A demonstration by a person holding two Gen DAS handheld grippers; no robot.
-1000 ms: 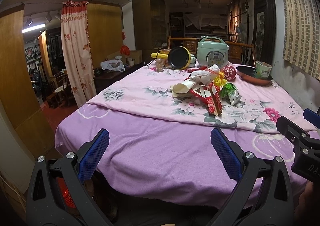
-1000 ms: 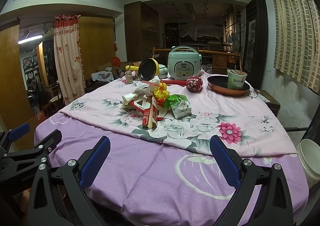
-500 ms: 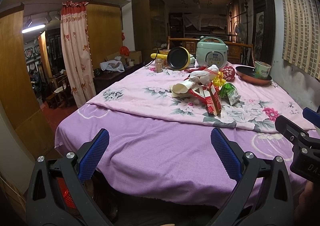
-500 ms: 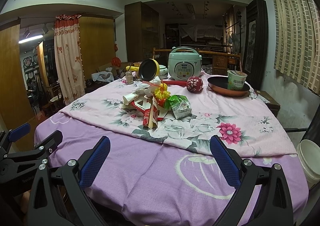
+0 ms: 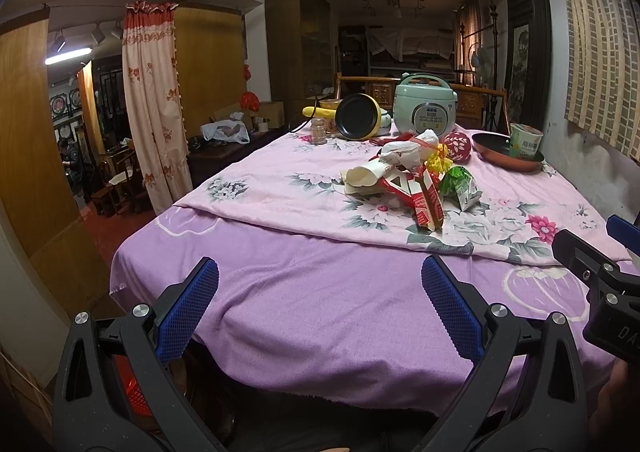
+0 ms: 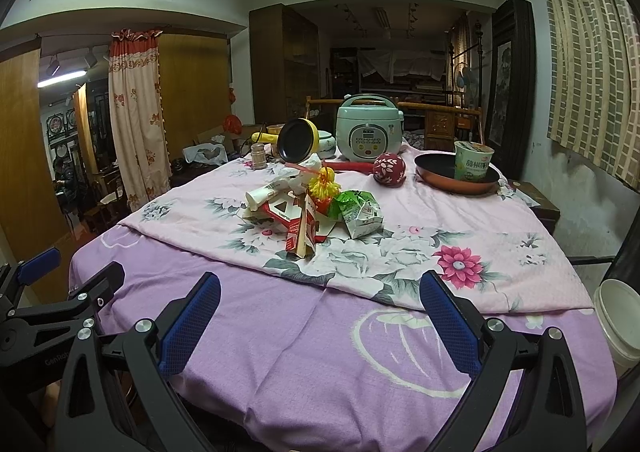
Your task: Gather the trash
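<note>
Two sets of tongs, left tongs point(image 5: 320, 312) and right tongs point(image 6: 320, 316), still hang spread wide and empty over the near edge of the purple-clothed worktop point(image 6: 320, 352). Nothing's really moved. The heap of crumpled cartons and wrappers point(image 6: 312, 208) sits mid-worktop on the pink floral cloth point(image 6: 460, 236), well apart from both.

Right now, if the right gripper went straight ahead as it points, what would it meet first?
The right gripper, jaws open, points across bare purple cloth. It would likely meet the trash pile first, at the red carton, though depth is uncertain.
</note>
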